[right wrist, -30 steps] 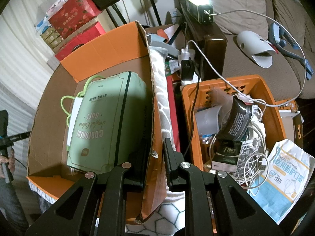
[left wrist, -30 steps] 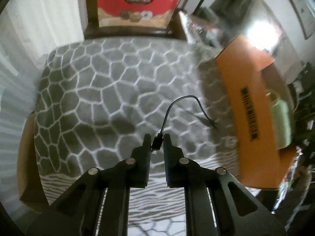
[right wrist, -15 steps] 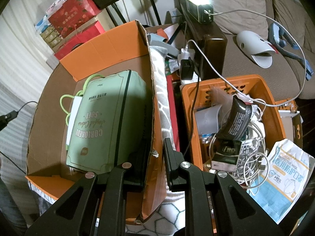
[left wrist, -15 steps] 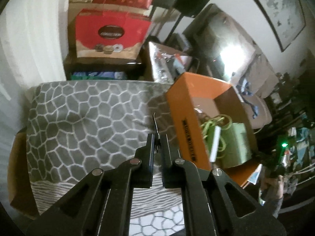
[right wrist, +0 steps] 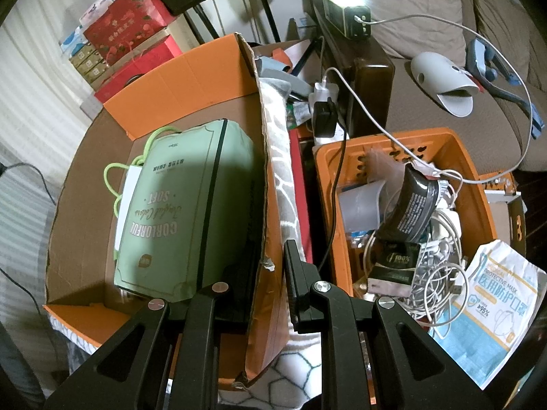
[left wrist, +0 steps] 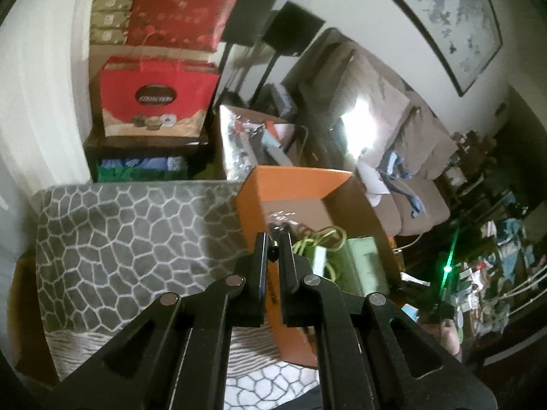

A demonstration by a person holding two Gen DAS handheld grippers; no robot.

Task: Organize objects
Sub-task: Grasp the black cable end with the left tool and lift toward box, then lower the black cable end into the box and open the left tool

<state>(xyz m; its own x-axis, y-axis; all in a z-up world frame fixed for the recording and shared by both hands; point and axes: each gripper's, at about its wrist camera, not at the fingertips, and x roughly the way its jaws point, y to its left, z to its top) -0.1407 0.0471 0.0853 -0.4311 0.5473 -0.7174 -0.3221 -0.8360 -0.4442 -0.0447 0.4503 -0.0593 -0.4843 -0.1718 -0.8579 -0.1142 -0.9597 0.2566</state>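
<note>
Left gripper (left wrist: 273, 242): jaws nearly together, pinching a small dark plug (left wrist: 273, 252) between the tips, raised, pointing forward and far-right. Right gripper (right wrist: 275, 251): jaws clamped on the cardboard box wall (right wrist: 264, 212), left finger inside the box, right finger (right wrist: 294, 263) outside, pointing forward and down.

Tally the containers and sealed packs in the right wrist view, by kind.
Orange cardboard box: 1
Orange plastic basket: 1
Green soft pack: 1
Blue-and-white mask pack: 1
Total: 4
</note>
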